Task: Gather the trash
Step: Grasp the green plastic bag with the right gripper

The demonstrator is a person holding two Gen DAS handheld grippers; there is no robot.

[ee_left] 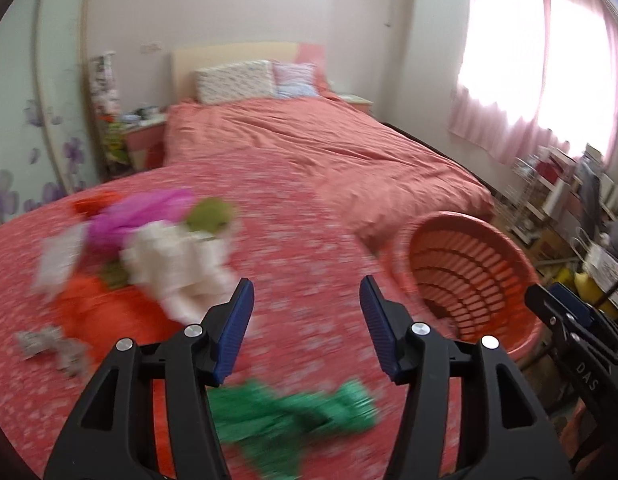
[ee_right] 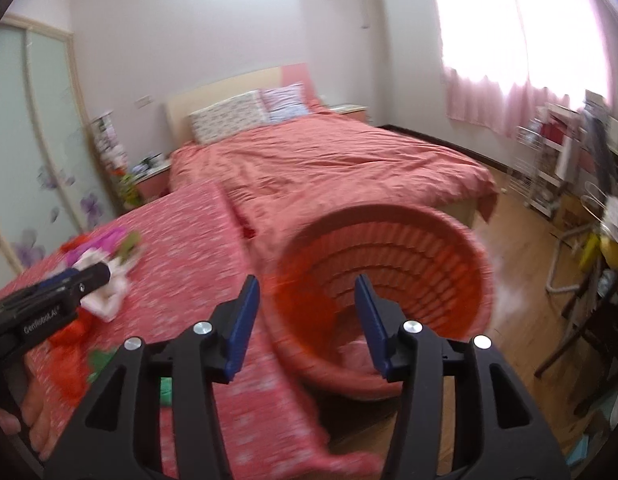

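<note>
both claws stand apart and empty: the left gripper (ee_left: 307,300) over the patterned cloth (ee_left: 293,220), the right gripper (ee_right: 307,300) before the tilted red basket (ee_right: 389,280). the crumpled scraps (ee_left: 165,256) lie well apart from the basket, so a loose pinch risks dropping one short.

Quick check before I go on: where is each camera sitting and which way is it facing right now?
Left wrist: on the left claw, angled down over the patterned table at the trash pile; its open fingers show, the right claw at the edge.
Right wrist: on the right claw, facing into the red basket; the left claw shows, fingers showing at the lower left.
Shared: basket, pile, bed.
</note>
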